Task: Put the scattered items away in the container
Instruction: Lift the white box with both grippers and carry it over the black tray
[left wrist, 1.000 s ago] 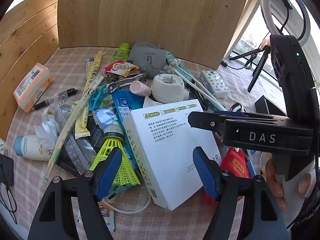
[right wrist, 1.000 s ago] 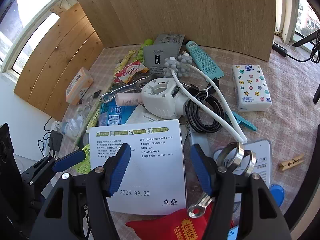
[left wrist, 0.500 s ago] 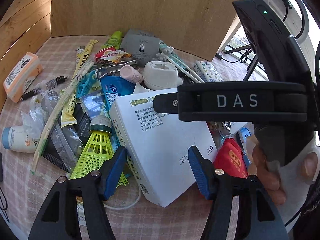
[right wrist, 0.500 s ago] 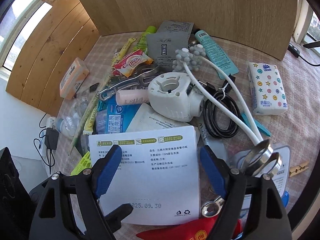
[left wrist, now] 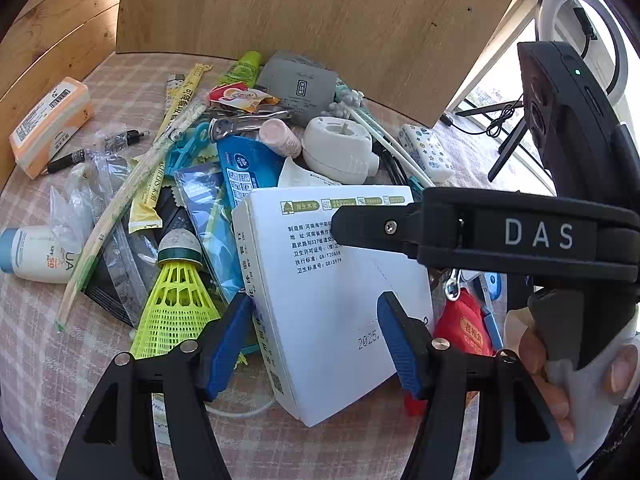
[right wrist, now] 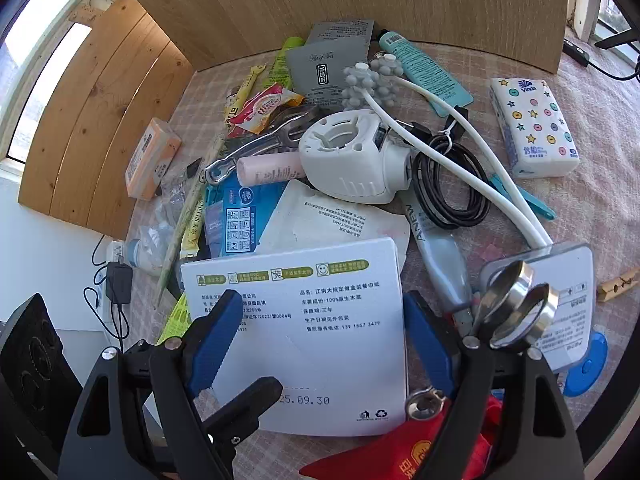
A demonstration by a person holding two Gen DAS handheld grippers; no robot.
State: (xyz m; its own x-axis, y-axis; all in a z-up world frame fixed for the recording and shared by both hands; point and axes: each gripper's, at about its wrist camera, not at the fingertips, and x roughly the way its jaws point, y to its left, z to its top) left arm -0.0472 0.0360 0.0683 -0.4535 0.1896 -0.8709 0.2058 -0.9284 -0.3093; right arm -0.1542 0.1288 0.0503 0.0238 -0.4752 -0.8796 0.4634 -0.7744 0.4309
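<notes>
A white tissue box [left wrist: 340, 304] with green labels lies on top of the pile of scattered items; it also shows in the right wrist view [right wrist: 312, 320]. My left gripper [left wrist: 316, 340] is open, its blue pads on either side of the box's near corner. My right gripper [right wrist: 320, 340] is open, its pads straddling the box from the other side. The right gripper's black body crosses the left wrist view above the box. A yellow shuttlecock [left wrist: 176, 300] lies left of the box. A red pouch [left wrist: 464, 328] lies right of it.
Around the box lie a white round device [right wrist: 356, 160], a black cable coil [right wrist: 448, 184], a Vinda tissue pack [right wrist: 532, 128], a grey sachet [right wrist: 328, 68], metal rings [right wrist: 516, 304], an orange pack [left wrist: 52, 120] and a sunscreen bottle [left wrist: 36, 256]. Wooden panels wall the back.
Both grippers have moved closer to the white box, so their pads now straddle it. The right gripper's body has dropped lower across the left wrist view.
</notes>
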